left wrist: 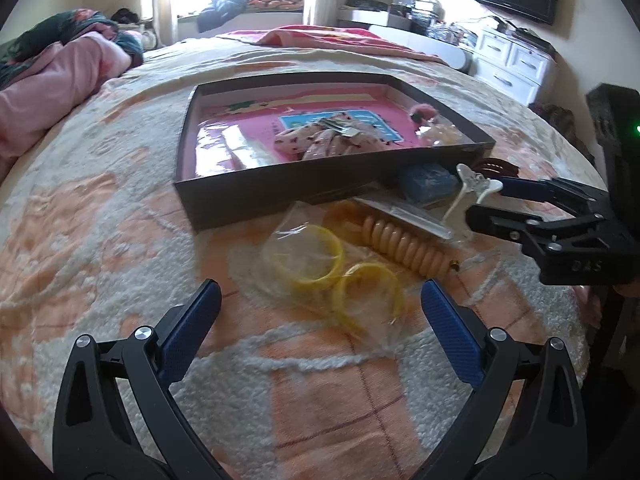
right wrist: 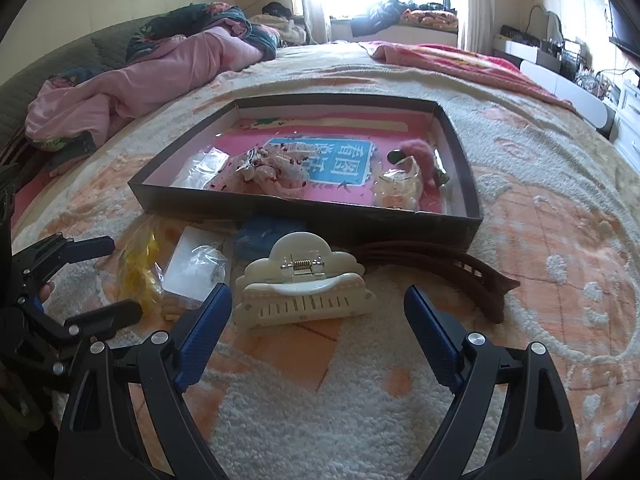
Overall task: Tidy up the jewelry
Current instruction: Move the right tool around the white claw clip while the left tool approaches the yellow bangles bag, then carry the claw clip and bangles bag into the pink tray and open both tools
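Note:
A shallow dark box (left wrist: 280, 190) (right wrist: 320, 216) lies on the bed, holding a floral scrunchie (right wrist: 276, 172) and a pink fuzzy piece (right wrist: 420, 152). In front of it lie two yellow bangles (left wrist: 332, 276) in clear plastic, a beige spiral hair tie (left wrist: 404, 246) and a white claw clip (right wrist: 304, 292) (left wrist: 472, 188). My left gripper (left wrist: 320, 292) (right wrist: 120, 276) is open just short of the bangles, nothing between its pads. My right gripper (right wrist: 318, 294) (left wrist: 486, 200) is open with the claw clip just ahead of its fingertips, untouched.
Brown headbands (right wrist: 460, 268) curve along the box's front right corner. A clear packet (right wrist: 196, 268) and a blue item (right wrist: 272, 232) lie against the box wall. A pink quilt (right wrist: 160, 72) is bunched at the far left. White drawers (left wrist: 516, 60) stand to the right.

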Demonstrator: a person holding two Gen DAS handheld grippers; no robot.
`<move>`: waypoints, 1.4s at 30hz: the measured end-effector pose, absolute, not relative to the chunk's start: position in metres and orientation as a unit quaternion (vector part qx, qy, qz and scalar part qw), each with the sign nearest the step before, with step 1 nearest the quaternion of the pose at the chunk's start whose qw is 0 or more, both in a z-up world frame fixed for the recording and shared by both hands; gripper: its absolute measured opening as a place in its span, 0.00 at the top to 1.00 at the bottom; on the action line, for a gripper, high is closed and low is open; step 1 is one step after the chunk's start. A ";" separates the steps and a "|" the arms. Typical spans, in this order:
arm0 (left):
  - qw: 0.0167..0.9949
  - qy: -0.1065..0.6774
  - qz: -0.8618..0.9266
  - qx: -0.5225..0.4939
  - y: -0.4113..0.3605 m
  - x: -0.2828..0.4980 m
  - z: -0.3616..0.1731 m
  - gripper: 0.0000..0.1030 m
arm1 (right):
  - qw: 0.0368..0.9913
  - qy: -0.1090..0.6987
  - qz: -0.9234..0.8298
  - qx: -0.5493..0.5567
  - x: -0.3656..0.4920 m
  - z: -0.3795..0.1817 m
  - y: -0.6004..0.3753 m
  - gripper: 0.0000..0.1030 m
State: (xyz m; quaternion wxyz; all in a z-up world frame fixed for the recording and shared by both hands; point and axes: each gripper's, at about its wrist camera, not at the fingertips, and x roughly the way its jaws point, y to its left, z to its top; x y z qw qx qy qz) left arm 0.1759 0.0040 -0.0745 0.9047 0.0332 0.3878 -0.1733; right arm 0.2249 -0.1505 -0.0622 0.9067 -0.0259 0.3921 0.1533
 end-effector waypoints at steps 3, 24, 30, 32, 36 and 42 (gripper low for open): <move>0.901 0.391 -0.181 0.041 -0.001 0.179 -0.075 0.11 | 0.903 0.398 0.158 -0.027 0.229 -0.064 -0.147 0.17; 0.889 0.406 -0.200 0.069 -0.013 0.197 -0.081 0.22 | 0.899 0.407 0.161 -0.011 0.230 -0.065 -0.153 0.28; 0.888 0.404 -0.204 0.081 -0.018 0.190 -0.081 0.31 | 0.901 0.402 0.162 -0.004 0.222 -0.059 -0.156 0.28; 0.888 0.404 -0.205 0.081 -0.018 0.188 -0.080 0.33 | 0.901 0.401 0.165 -0.004 0.219 -0.057 -0.156 0.28; 0.890 0.404 -0.199 0.070 -0.014 0.183 -0.079 0.34 | 0.902 0.398 0.170 -0.003 0.212 -0.053 -0.156 0.28; 0.893 0.404 -0.191 0.045 -0.006 0.176 -0.074 0.35 | 0.901 0.394 0.180 -0.002 0.204 -0.047 -0.151 0.28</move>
